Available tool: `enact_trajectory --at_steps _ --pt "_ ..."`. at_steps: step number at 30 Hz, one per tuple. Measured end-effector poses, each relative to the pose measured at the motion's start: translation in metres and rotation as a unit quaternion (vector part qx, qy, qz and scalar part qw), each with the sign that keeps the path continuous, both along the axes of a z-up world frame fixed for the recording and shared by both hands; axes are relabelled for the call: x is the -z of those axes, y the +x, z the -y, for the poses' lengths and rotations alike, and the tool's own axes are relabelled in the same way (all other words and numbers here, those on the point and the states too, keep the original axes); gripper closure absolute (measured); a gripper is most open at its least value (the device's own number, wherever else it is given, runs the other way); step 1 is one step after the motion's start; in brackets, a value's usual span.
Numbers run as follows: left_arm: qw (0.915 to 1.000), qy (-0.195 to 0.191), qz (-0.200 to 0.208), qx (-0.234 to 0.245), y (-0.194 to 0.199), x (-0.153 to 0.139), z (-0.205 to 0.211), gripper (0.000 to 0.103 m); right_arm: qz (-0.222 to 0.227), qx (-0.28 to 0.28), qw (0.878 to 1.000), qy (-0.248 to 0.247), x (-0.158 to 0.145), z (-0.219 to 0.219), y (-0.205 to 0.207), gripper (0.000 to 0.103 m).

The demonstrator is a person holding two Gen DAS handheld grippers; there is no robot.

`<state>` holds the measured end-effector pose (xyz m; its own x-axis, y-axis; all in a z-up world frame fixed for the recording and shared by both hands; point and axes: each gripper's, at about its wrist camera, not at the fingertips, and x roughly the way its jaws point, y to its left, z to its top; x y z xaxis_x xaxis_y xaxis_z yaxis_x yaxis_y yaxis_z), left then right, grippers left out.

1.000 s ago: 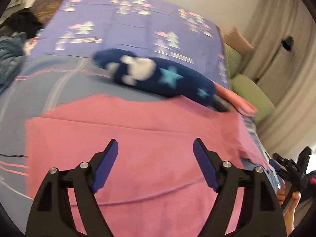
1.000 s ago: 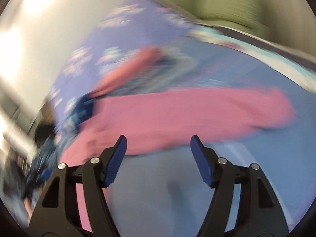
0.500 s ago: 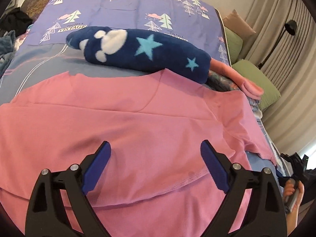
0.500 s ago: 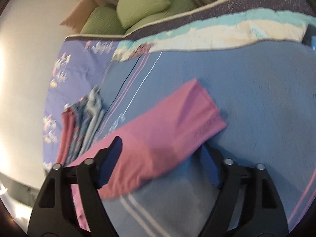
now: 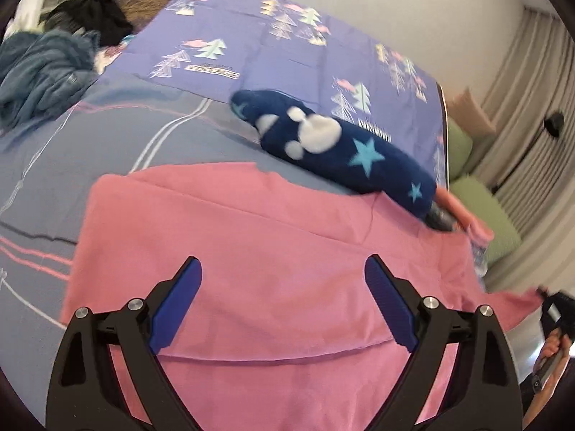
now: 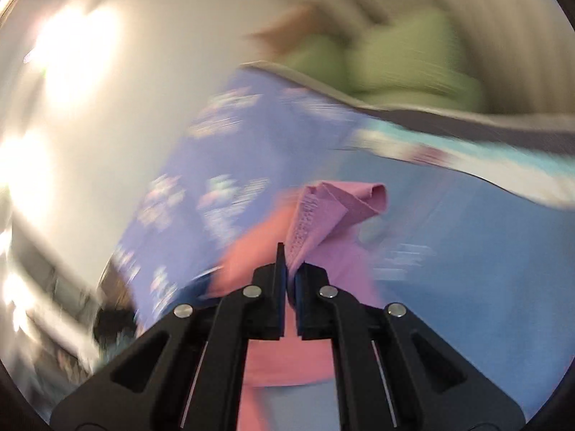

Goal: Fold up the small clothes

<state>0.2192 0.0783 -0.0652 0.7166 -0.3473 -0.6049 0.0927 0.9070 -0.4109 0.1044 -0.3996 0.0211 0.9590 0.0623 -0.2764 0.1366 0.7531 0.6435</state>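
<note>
A pink shirt [image 5: 273, 251] lies spread on the bed, partly folded. My left gripper [image 5: 284, 283] is open and empty, hovering above the shirt's middle. My right gripper [image 6: 289, 269] is shut on the pink shirt's sleeve end [image 6: 334, 212], which sticks up bunched past the fingertips and is lifted off the bed. The right wrist view is blurred by motion. The right gripper also shows at the left wrist view's right edge [image 5: 555, 323], beside the shirt's stretched sleeve.
A rolled navy fleece [image 5: 334, 151] with stars lies just behind the shirt, over a stack of folded clothes [image 5: 463, 215]. A teal garment pile [image 5: 39, 72] sits far left. Green cushions [image 5: 481, 201] lie at the right. Blue bedsheet [image 6: 467, 237] surrounds the sleeve.
My right gripper closed on the pink sleeve end and lifted it, swinging fast. My left gripper pulled back and up from the shirt and stayed open.
</note>
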Motion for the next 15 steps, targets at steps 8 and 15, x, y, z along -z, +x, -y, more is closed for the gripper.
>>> enact_trajectory --at_steps 8,15 --pt "0.9972 -0.071 0.005 -0.024 0.003 -0.004 -0.049 0.011 -0.004 -0.245 0.966 -0.083 -0.007 -0.23 0.117 0.099" --pt "0.9829 -0.183 -0.015 0.016 0.013 0.006 -0.079 0.032 -0.104 -0.376 0.913 -0.121 0.071 -0.346 0.155 0.099"
